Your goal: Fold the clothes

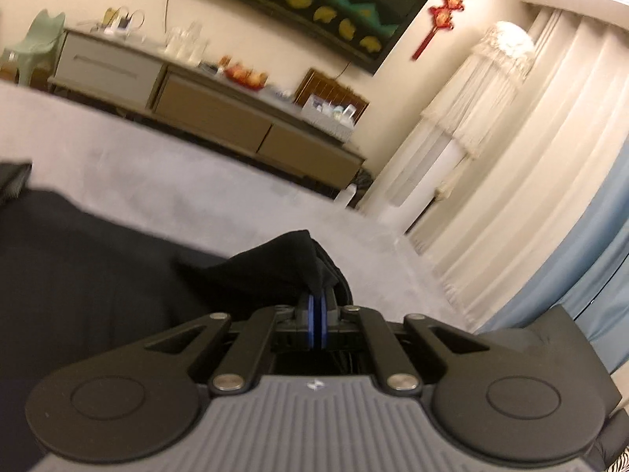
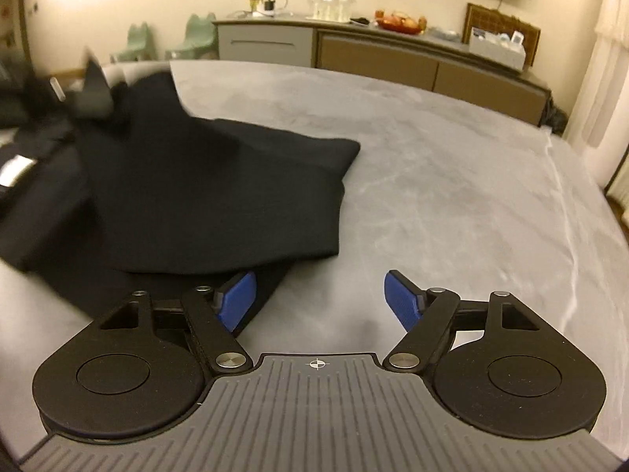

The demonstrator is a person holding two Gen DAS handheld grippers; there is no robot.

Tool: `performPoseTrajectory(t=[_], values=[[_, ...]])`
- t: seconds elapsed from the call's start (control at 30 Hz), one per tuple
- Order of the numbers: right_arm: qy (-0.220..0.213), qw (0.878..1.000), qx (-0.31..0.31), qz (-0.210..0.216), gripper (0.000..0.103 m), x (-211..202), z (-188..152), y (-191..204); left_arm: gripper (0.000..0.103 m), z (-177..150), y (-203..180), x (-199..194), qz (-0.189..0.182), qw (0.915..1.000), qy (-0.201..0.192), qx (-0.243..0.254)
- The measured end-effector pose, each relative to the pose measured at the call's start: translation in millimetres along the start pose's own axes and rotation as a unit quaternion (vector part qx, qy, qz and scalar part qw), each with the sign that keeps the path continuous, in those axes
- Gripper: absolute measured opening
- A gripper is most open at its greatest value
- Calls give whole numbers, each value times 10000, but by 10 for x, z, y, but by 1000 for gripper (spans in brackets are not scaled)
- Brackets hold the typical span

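**Left pinches the dark cloth, right stands free**

I have the left gripper (image 1: 317, 302) clamped on a bunched corner of the black garment (image 2: 188, 196); its blue pads meet with cloth peaking just beyond them. The right gripper (image 2: 320, 301) is spread wide with nothing between its fingers; only grey bedcover (image 2: 452, 196) shows in the gap. The garment lies on the left half of the bed, its near hem just beside my right gripper's left pad (image 2: 236, 301). It looks soft, limp and light; it should drape, not slide. The far left is blurred, possibly a collar with a label. I would take the near hem corner next, pinching both layers.
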State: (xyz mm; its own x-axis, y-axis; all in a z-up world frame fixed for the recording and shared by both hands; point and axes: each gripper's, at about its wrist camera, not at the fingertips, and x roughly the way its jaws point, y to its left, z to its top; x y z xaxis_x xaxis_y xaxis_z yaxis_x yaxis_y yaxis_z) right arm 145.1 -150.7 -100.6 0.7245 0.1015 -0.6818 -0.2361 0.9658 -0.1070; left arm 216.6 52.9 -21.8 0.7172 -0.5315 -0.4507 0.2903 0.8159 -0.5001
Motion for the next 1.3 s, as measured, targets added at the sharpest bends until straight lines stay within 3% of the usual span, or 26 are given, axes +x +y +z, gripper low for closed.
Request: performPoseTrajectory(t=[0.1, 0.2, 0.4, 0.43, 0.53, 0.6, 0.67, 0.77, 0.83, 0.9, 0.97, 1.07, 1.1, 1.17, 1.23, 1.3], values=[[-133, 9997, 160, -161, 57, 143, 186, -41, 3, 67, -1, -129, 29, 10000, -10, -56], [-393, 9970, 642, -174, 42, 221, 428, -177, 3, 2, 81, -255, 281, 9996, 4, -92], [-451, 9914, 1227, 23, 42, 482, 811, -355, 3, -252, 447, -185, 814, 9949, 437, -407], [-384, 9913, 1257, -35, 42, 524, 847, -355, 3, -279, 493, -143, 814, 9943, 500, -479], [-225, 9869, 1600, -7, 42, 599, 860, -400, 3, -111, 339, -18, 599, 9974, 150, -364], [-128, 9772, 2114, 136, 43, 629, 793, -538, 3, 89, 64, 151, 302, 9995, -31, -96], [-90, 9572, 2866, 385, 47, 649, 659, -780, 3, 328, -406, 430, -44, 9994, -95, 331], [-130, 9065, 4128, 875, 51, 599, 373, -1216, 3, 455, -1382, 810, -741, 9899, -41, 1204], [-209, 8694, 4803, 1143, 59, 514, 167, -1478, 3, 291, -2019, 1032, -1140, 9751, 200, 1894], [-332, 8361, 5306, 1351, 64, 396, -42, -1708, 3, 25, -2306, 1270, -1076, 9683, 460, 2207], [-391, 8081, 5663, 1575, 64, 297, -284, -1882, 2, -239, -2354, 1489, -1074, 9671, 655, 2213], [-227, 7805, 6022, 1662, 64, 234, -657, -1999, 2, -425, -2277, 1662, -973, 9720, 778, 1990], [-168, 7711, 6138, 1686, 58, 214, -781, -2036, 2, -486, -2251, 1718, -939, 9736, 818, 1914], [-184, 7595, 6243, 1819, 57, 120, -928, -2092, 2, -526, -2183, 1785, -1050, 9755, 921, 1699], [-288, 7478, 6343, 1939, 72, -7, -1050, -2137, 2, -459, -2090, 1849, -1100, 9755, 1028, 1603], [-503, 7344, 6441, 2079, 76, -173, -1137, -2159, 2, -412, -2042, 1900, -1109, 9757, 1119, 1520]])
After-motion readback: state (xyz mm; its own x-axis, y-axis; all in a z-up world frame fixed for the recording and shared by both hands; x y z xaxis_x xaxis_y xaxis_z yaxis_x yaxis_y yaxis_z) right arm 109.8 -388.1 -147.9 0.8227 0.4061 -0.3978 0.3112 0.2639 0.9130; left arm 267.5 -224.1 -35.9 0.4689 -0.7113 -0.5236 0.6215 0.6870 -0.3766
